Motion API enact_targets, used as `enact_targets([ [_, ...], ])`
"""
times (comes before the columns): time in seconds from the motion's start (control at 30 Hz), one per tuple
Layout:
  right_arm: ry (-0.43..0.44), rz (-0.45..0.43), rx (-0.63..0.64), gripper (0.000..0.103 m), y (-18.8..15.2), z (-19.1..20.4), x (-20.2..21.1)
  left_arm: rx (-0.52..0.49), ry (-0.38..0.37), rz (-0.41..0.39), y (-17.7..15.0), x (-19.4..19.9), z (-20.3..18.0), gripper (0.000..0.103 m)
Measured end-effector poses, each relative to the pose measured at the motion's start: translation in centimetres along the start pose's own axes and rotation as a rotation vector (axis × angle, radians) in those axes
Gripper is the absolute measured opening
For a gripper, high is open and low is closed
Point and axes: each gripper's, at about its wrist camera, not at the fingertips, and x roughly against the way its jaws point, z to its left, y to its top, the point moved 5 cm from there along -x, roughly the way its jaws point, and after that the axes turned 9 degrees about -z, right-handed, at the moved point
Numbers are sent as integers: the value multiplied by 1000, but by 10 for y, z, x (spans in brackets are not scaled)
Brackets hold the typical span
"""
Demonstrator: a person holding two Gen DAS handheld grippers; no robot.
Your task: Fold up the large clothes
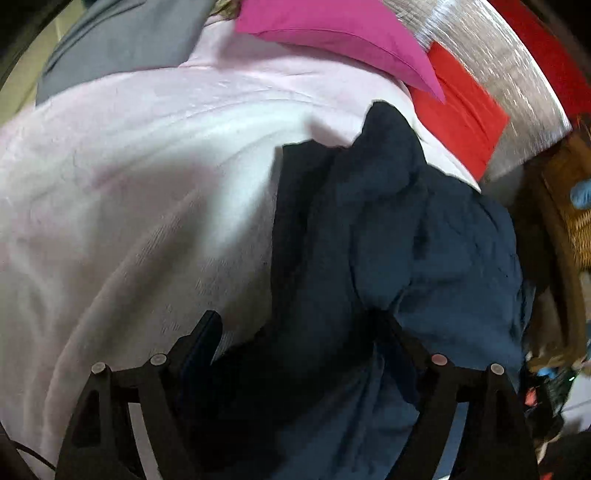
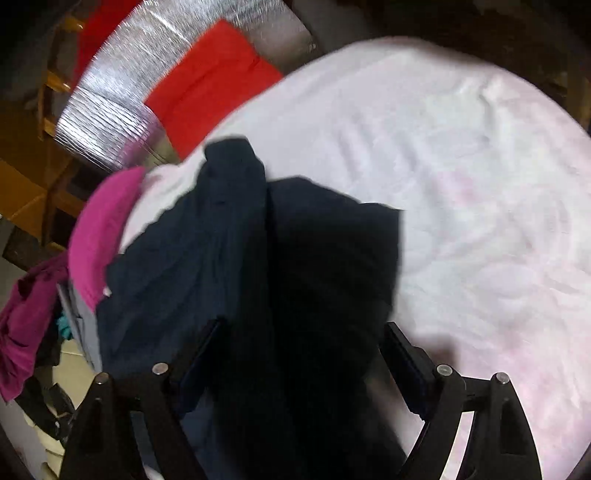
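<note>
A dark navy garment (image 1: 388, 236) lies bunched on a pale pink sheet (image 1: 129, 184). In the left wrist view my left gripper (image 1: 299, 332) is open, its fingers spread wide with navy cloth lying between and over them. In the right wrist view the same navy garment (image 2: 258, 258) is draped in folds over my right gripper (image 2: 299, 339), whose fingers also stand wide apart with cloth between them. Neither pair of fingers is pressed together on the cloth. The fingertips are partly hidden by fabric.
A magenta cloth (image 1: 332, 33) and a red cloth (image 1: 461, 114) lie at the far edge by a silver foil mat (image 1: 498, 62). A grey garment (image 1: 122, 44) lies far left. A wicker basket (image 1: 580, 221) stands right. A purple garment (image 2: 26, 325) hangs beside the bed.
</note>
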Motion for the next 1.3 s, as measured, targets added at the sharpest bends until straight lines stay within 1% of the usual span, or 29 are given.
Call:
enact_targets([
  [0.03, 0, 1, -6, 72, 1, 3, -6, -11, 6, -19, 4, -1, -1, 82],
  [0.07, 0, -9, -6, 67, 4, 8, -11, -35, 30, -40, 8, -2, -4, 80],
  [0.1, -6, -37, 11, 55, 7, 15, -10, -58, 51, -55, 11, -3, -8, 78],
  [0.13, -12, -81, 37, 49, 11, 22, -8, -79, 70, -68, 11, -5, -11, 78],
  [0.17, -18, -131, 64, 48, 15, 27, -6, -95, 86, -79, 12, -5, -13, 78],
  [0.2, -24, -167, 80, 48, 16, 28, -8, -116, 104, -90, 11, -5, -15, 78],
  [0.23, -33, -171, 79, 50, 21, 30, -13, -124, 109, -95, 12, -4, -18, 78],
  [0.27, -51, -136, 70, 53, 18, 24, -26, -135, 118, -102, 12, -2, -19, 78],
  [0.3, -48, -130, 60, 53, 15, 20, -30, -156, 131, -113, 13, -1, -21, 78],
  [0.43, -51, -134, 64, 56, 22, 24, -9, -211, 180, -148, 11, 4, -28, 78],
  [0.47, -75, -170, 62, 56, 28, 22, 6, -219, 186, -154, 13, 5, -27, 78],
  [0.5, -93, -218, 66, 62, 34, 22, 18, -239, 199, -167, 12, 7, -29, 78],
  [0.53, -101, -271, 73, 74, 39, 24, 30, -257, 210, -179, 11, 9, -31, 78],
  [0.6, -94, -353, 92, 76, 53, 34, 44, -291, 231, -202, 9, 13, -36, 78],
  [0.63, -91, -351, 109, 75, 56, 41, 43, -300, 238, -211, 8, 14, -37, 78],
  [0.67, -90, -339, 137, 72, 59, 57, 36, -308, 243, -220, 8, 15, -39, 78],
  [0.7, -80, -331, 182, 58, 62, 75, 27, -313, 246, -227, 9, 15, -41, 78],
  [0.73, -77, -318, 223, 37, 64, 86, 18, -318, 249, -232, 10, 15, -42, 78],
  [0.77, -84, -298, 256, 31, 65, 97, 7, -323, 256, -237, 11, 17, -43, 78],
  [0.8, -94, -258, 299, 30, 65, 112, -12, -327, 263, -242, 13, 17, -41, 78],
  [0.87, -88, -222, 297, 30, 64, 116, -28, -330, 270, -244, 17, 13, -43, 78],
  [0.93, -142, -202, 292, 30, 70, 121, -62, -336, 278, -248, 19, 11, -43, 78],
  [1.0, -191, -149, 261, 28, 69, 105, -88, -347, 281, -247, 20, 9, -42, 78],
  [1.03, -198, -138, 250, 28, 70, 100, -99, -350, 278, -241, 20, 9, -42, 78],
  [1.1, -209, -134, 261, 29, 71, 98, -99, -345, 249, -207, 24, 10, -43, 78],
  [1.13, -208, -137, 268, 31, 72, 102, -94, -332, 224, -206, 29, 15, -44, 78],
  [1.2, -148, -147, 252, 32, 73, 113, -84, -316, 139, -237, 53, 28, -55, 78],
  [1.27, -77, -173, 210, 43, 80, 114, -72, -348, 112, -220, 75, 25, -69, 79],
  [1.3, -41, -181, 197, 62, 78, 115, -63, -366, 122, -204, 87, 19, -76, 79],
])
